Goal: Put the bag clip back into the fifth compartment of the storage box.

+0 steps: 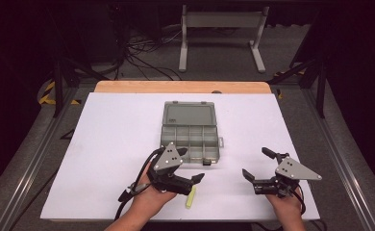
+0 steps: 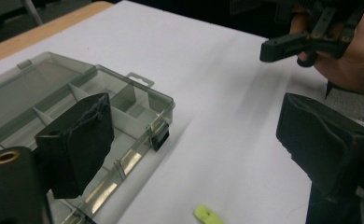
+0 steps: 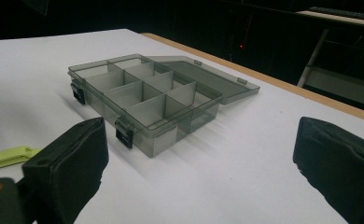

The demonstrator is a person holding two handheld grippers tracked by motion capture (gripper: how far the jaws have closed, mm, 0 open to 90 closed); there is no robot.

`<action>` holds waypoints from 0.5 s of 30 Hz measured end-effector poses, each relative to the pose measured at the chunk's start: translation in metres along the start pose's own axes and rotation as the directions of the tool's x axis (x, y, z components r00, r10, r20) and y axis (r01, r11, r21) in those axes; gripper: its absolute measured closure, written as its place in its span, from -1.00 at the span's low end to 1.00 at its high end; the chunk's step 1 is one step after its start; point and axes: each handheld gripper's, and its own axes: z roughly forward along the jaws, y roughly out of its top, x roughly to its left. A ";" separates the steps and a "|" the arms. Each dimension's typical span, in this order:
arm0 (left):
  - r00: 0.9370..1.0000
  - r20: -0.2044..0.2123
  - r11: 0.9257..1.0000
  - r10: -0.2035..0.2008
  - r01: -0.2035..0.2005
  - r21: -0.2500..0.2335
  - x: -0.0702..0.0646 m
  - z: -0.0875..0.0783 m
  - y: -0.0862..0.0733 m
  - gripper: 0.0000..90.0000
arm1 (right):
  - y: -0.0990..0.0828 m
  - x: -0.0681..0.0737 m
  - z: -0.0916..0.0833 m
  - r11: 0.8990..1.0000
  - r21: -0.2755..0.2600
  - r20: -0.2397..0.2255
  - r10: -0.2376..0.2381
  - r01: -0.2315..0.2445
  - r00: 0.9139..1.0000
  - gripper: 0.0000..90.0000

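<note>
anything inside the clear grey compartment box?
The open smoky-grey plastic compartment box looks empty in every compartment the right gripper view shows. In the high view the left gripper covers its near-left corner.

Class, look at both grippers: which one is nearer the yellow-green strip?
The left gripper: the yellow-green strip lies just below its jaws, while the right gripper sits well off to the side.

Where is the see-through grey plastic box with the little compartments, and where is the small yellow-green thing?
See-through grey plastic compartment box (image 3: 145, 95), right gripper view, on a middle divider wall.
Small flat yellow-green plastic piece (image 1: 191, 197), high view, on its middle, lying on the white table.
</note>
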 end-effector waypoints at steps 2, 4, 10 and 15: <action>1.000 0.000 1.000 0.003 -0.003 0.020 -0.001 0.000 0.000 -0.61 | 0.000 0.000 0.000 1.000 0.001 0.000 -0.002 0.002 1.000 -0.91; 1.000 -0.005 0.999 -0.003 0.003 0.052 -0.003 0.001 0.001 -0.55 | 0.000 0.000 0.000 1.000 0.005 0.000 -0.005 0.005 1.000 -0.91; 0.998 -0.016 0.982 -0.063 0.065 0.179 -0.003 0.008 0.003 -0.61 | 0.000 0.000 0.000 1.000 0.001 -0.005 -0.001 0.001 1.000 -0.91; 0.992 -0.027 0.957 -0.125 0.128 0.259 0.001 0.015 0.001 -0.67 | 0.000 0.000 0.000 1.000 0.008 -0.006 0.003 -0.003 1.000 -0.91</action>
